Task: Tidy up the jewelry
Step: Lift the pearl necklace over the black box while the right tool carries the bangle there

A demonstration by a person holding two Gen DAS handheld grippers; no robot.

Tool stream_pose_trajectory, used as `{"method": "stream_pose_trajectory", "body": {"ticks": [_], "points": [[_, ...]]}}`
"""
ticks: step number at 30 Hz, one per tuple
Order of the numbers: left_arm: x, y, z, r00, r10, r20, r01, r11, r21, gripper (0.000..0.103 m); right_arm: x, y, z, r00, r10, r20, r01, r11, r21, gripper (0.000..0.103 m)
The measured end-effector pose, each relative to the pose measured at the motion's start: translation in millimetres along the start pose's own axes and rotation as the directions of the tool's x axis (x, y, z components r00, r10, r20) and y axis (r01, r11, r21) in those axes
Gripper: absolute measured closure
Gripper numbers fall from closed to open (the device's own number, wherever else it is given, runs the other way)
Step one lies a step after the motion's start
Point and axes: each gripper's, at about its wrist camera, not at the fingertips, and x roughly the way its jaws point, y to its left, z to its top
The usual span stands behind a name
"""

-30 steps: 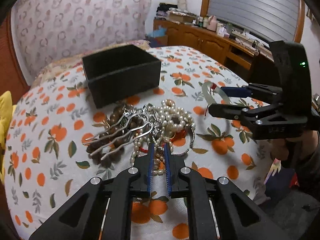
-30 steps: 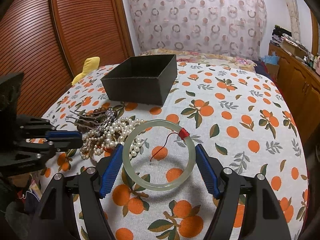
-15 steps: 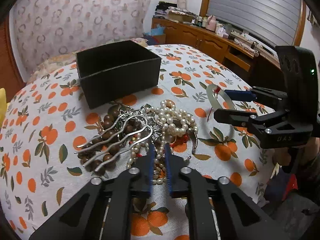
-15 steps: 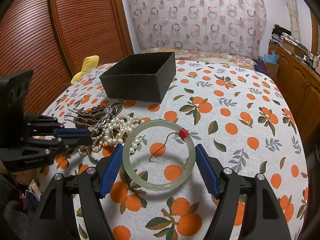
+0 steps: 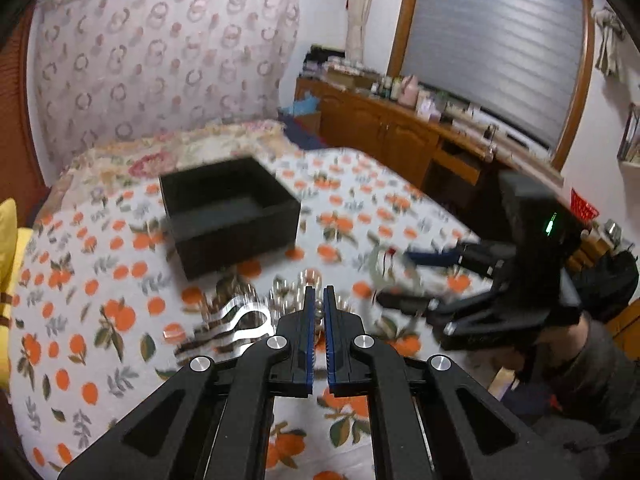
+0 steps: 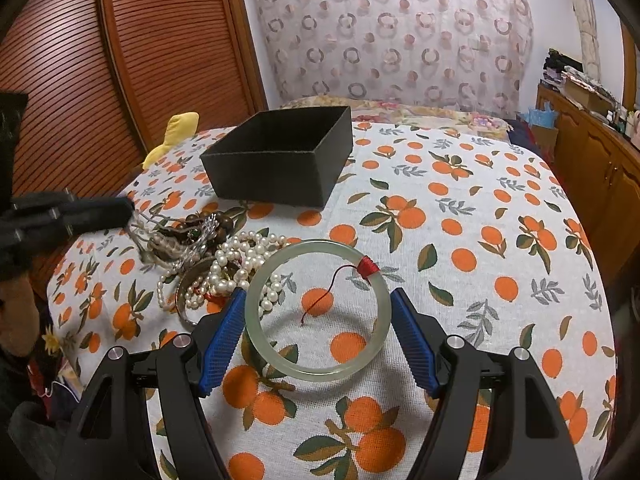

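While the right gripper brackets a jade bangle before the black box, ungrasped (square closure advised), the left gripper hangs nearly closed, apparently empty.

**Oranges, pearls and pale green**

The white cloth-covered surface is printed with orange fruit and green-grey leaves. On it sit a matte black square box, a pale green jade bangle with a red thread wrap, white pearl strands and dark brown wooden beads. The black tongs carry blue ribbed pads.
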Motion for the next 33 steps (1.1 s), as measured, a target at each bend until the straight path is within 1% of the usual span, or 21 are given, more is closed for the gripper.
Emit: {"method": "stream_pose_trajectory", "body": {"ticks": [3,11,17,25,33], "points": [[-10,1,13,0.999,0.008,0.033,-0.008,1.000,-0.004,0.100,-2,2,2,1.000,0.002,0.005,-0.002,1.000,-0.004,0.028],[-41,3,39,0.992,-0.009,0.124,0.012,1.000,-0.021,0.100,-9,3,8,1.000,-0.001,0.022,0.002,1.000,-0.009,0.028],[-61,3,58,0.983,0.016,0.182,-0.015,1.000,-0.008,0.100,-12,3,11,1.000,-0.003,0.030,0.004,1.000,-0.013,0.028],[-76,4,81,0.971,0.047,0.235,-0.048,0.999,-0.001,0.100,-17,5,20,0.999,-0.006,0.047,0.007,1.000,-0.023,0.028],[-75,14,100,0.964,0.089,0.251,-0.093,0.996,0.004,0.100,-20,8,41,0.997,-0.005,0.080,0.009,0.999,-0.048,0.028]]}}
